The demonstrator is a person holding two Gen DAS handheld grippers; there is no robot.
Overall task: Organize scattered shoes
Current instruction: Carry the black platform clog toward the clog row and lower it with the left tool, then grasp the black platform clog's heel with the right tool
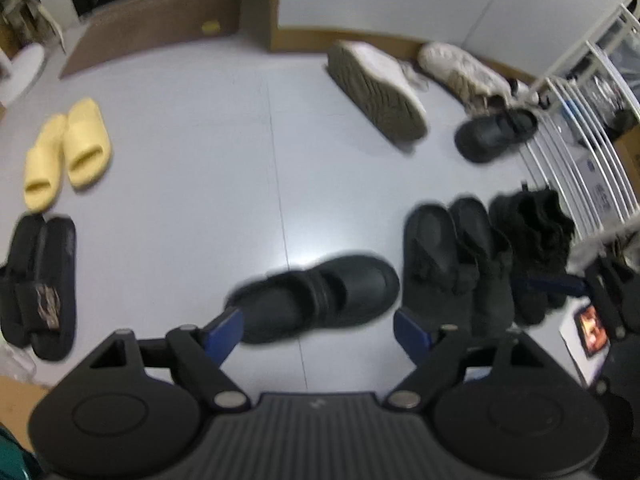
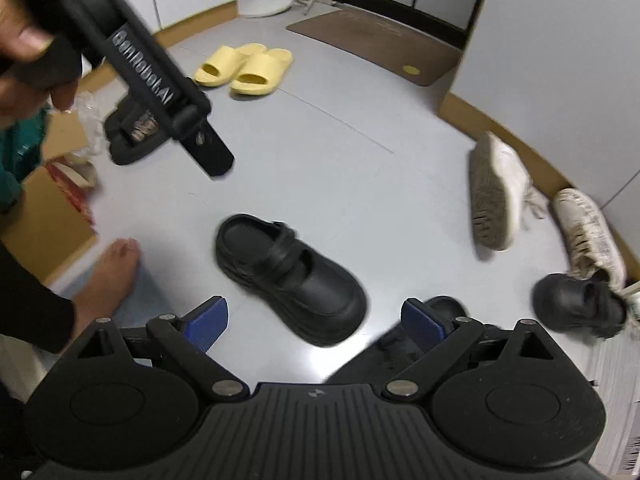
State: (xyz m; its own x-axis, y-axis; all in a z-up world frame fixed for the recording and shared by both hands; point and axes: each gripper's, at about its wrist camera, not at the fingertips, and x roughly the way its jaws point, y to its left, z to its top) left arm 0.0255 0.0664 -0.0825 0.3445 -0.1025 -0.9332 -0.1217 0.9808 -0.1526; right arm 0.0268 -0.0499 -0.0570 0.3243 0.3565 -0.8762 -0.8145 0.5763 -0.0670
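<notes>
done: yellow slides [image 1: 66, 148] paired, black slides [image 1: 38, 284] paired | left: black clogs [image 2: 290, 276] apart, white sneakers [image 1: 376, 88] scattered | left tool [image 1: 318, 326] and right tool [image 2: 316, 320] wide, empty

Grey floor [image 1: 200, 208], 2 yellow slides [image 1: 66, 152], black clog [image 1: 320, 296], brown mat [image 1: 160, 28], tipped white sneaker [image 1: 376, 88]

text: "GenRobotAI", blurred, likely | on: left claw [image 2: 208, 152] handle, right wrist view | other text: unreadable
</notes>
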